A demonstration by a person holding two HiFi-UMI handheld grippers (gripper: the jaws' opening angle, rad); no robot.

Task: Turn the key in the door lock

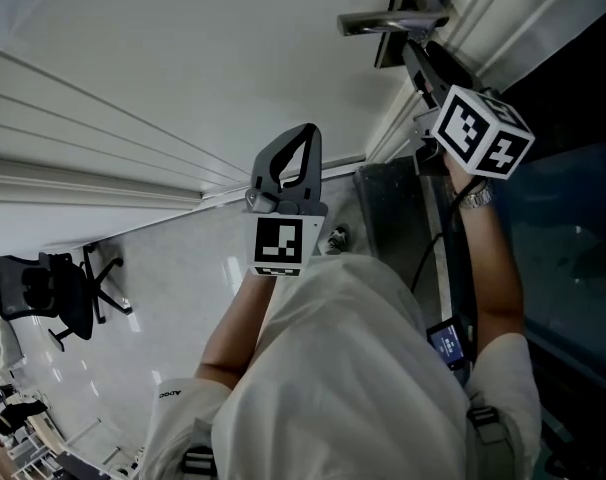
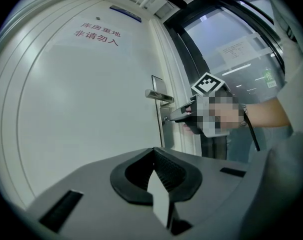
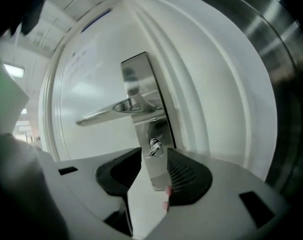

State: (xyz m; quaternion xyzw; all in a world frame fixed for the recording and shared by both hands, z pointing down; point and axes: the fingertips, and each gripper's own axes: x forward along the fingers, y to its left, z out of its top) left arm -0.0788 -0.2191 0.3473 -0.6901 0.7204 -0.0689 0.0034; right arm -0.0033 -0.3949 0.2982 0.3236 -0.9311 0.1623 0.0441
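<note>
As head view looks down on it: door fills top-left; person stands close at its latch edge.
R gripper: reaches fwd to a spot just under door handle; marker cube faces camera.
R arm: stretched out, wrist near straight, prob. so jaws line up w/ keyhole.
L gripper: mid-frame, well apart from lock; tips meet, nothing in them.
L forearm: elbow bent, forearm raised. Looks parked so it's clear of R's way.
Office chair: far off on floor, no part in the job.

L gripper view, jaws: closed tip to tip, empty, aimed level at door face.
Red sign: high on door.
R gripper from the side: nose at lock plate below door handle; key too small to pick out here.

R gripper view, jaws: wide apart, pads not pressing on anything.
Key: in cylinder on steel lock plate, under the lever; sits just ahead of the gap btwn jaw tips, bow tilted off vertical.
Pose: R gripper points nearly level, a touch down, approx. square to lock plate.
Judgement: key hangs in lock by itself. W/ jaws off it, either the turn is done and key let go, or a fresh grip is due; can't say which.
</note>
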